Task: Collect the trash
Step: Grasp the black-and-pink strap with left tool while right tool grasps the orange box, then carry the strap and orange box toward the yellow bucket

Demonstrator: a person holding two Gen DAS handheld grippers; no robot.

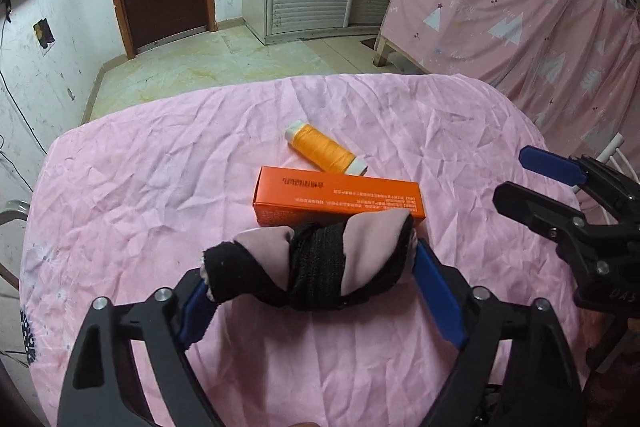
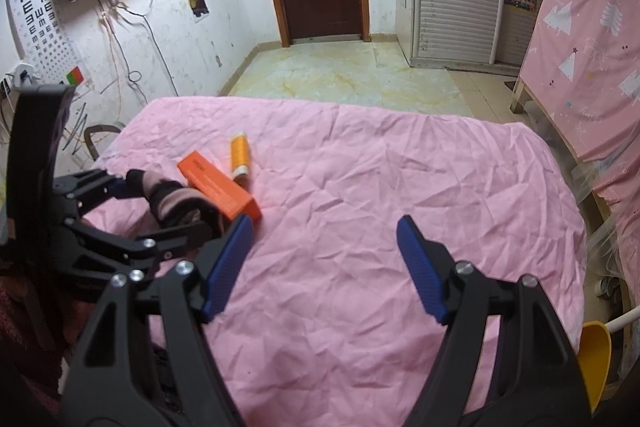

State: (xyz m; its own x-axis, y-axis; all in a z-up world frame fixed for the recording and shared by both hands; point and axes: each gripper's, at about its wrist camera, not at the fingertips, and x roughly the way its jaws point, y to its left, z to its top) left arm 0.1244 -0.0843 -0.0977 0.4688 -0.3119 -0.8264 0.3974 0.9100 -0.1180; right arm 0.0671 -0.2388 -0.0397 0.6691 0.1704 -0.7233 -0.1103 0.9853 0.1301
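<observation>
Trash lies on the pink tablecloth [image 1: 168, 163]: we take the orange box [image 1: 336, 195] as our landmark. Just behind it rests an orange thread spool [image 1: 326, 147]; against its near side lies a black-and-pink cloth bundle [image 1: 316, 263]. Our left gripper [image 1: 308, 287] straddles that bundle, blue pads at its ends, though we cannot tell if they press. Our right gripper [image 2: 324, 267], right of the box, stands apart, empty.

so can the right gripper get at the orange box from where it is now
Probably yes. The right gripper is open and empty. The orange box lies uncovered just ahead of its near finger, though the left gripper and rolled sock crowd one side.
</observation>
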